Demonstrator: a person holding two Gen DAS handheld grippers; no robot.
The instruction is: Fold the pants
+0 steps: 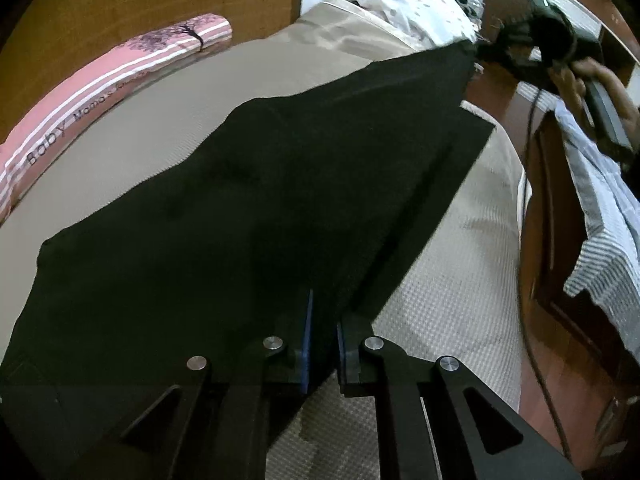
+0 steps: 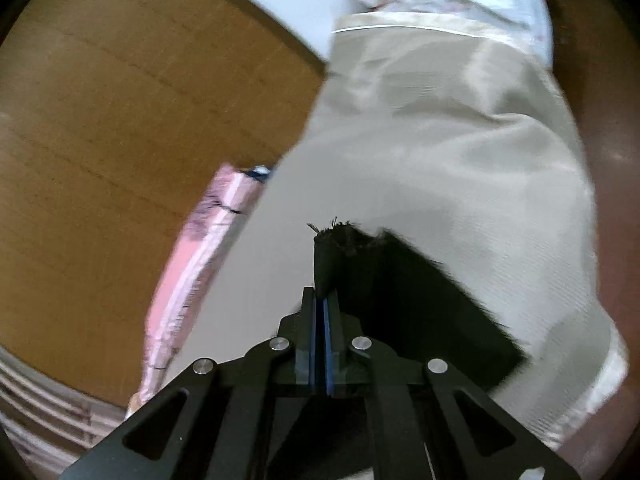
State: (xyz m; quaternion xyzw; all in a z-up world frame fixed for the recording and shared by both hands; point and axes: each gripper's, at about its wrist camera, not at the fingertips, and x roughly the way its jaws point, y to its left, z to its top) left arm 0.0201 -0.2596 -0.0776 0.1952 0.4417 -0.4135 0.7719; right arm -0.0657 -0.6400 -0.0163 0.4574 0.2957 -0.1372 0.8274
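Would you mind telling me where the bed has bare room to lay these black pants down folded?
Bare beige bedspread lies between the black pants and the pink bolster, and right of the pants toward the bed edge. The head end is crowded by the pillow.

Beige bed (image 1: 168, 140) bears black pants (image 1: 224, 216), seemingly pink bolster (image 1: 104, 80).

pants (image 1: 248, 208) on bed (image 1: 452, 300) | bolster (image 1: 100, 80) along bed's left edge
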